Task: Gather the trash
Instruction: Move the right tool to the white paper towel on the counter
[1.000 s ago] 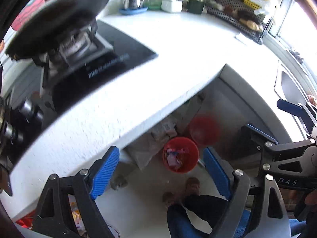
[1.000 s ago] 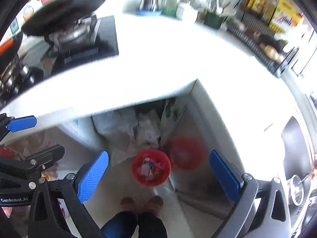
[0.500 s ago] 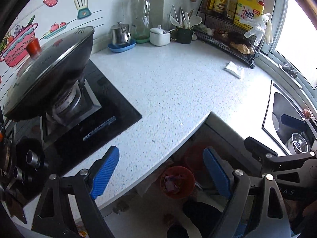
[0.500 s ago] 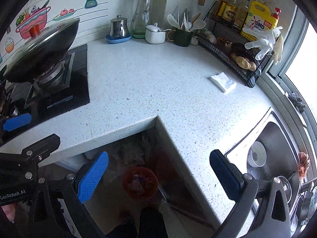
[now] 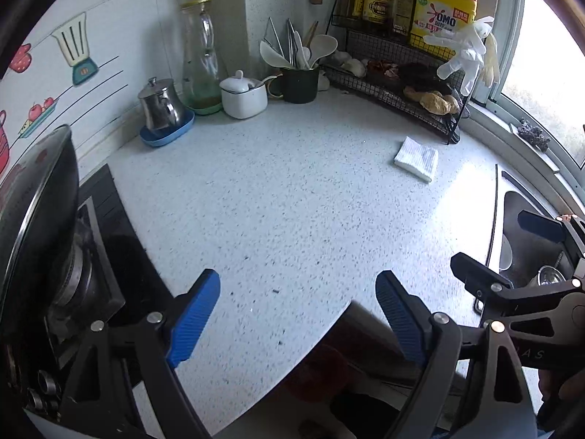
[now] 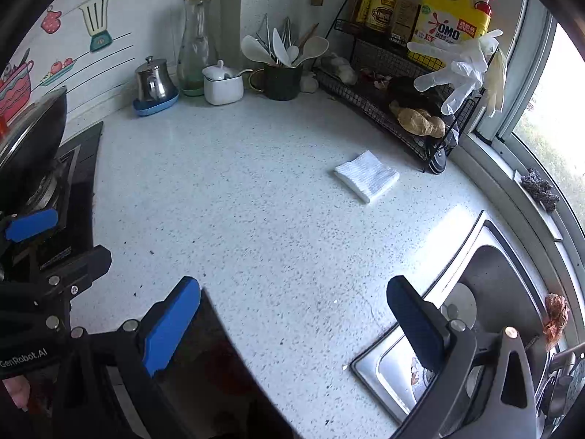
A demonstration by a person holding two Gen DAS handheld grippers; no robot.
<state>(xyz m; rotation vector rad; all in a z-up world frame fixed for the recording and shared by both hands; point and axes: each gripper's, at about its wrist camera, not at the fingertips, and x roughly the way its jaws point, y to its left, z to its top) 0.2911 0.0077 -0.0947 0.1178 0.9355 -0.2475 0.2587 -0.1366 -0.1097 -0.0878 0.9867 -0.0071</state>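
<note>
A folded white napkin [image 5: 416, 159] [image 6: 366, 175] lies flat on the speckled countertop [image 5: 292, 201], in front of the wire rack. My left gripper [image 5: 298, 314] hangs open over the counter's front edge with nothing between its blue pads. The right gripper [image 6: 294, 325] is open too and empty, hovering over the counter corner beside the sink. Each gripper shows at the edge of the other's view, the right gripper [image 5: 512, 252] and the left gripper [image 6: 55, 245]. A red bin [image 5: 318, 376] is dimly visible on the floor under the counter edge. The napkin is well ahead of both grippers.
A lidded wok [image 5: 33, 219] sits on the stove at the left. Along the back wall stand a steel pot [image 5: 161, 108], a glass carafe [image 5: 201, 55], a white jar [image 5: 243, 95] and a utensil cup [image 5: 299, 80]. A wire rack [image 6: 395, 98] holds bottles and gloves. The sink [image 6: 475, 311] lies at the right.
Both grippers rose from facing the red bin on the floor to above the countertop. The bin slid out of sight beneath the counter edge; the napkin and back wall came into view. Jaws stayed open.
</note>
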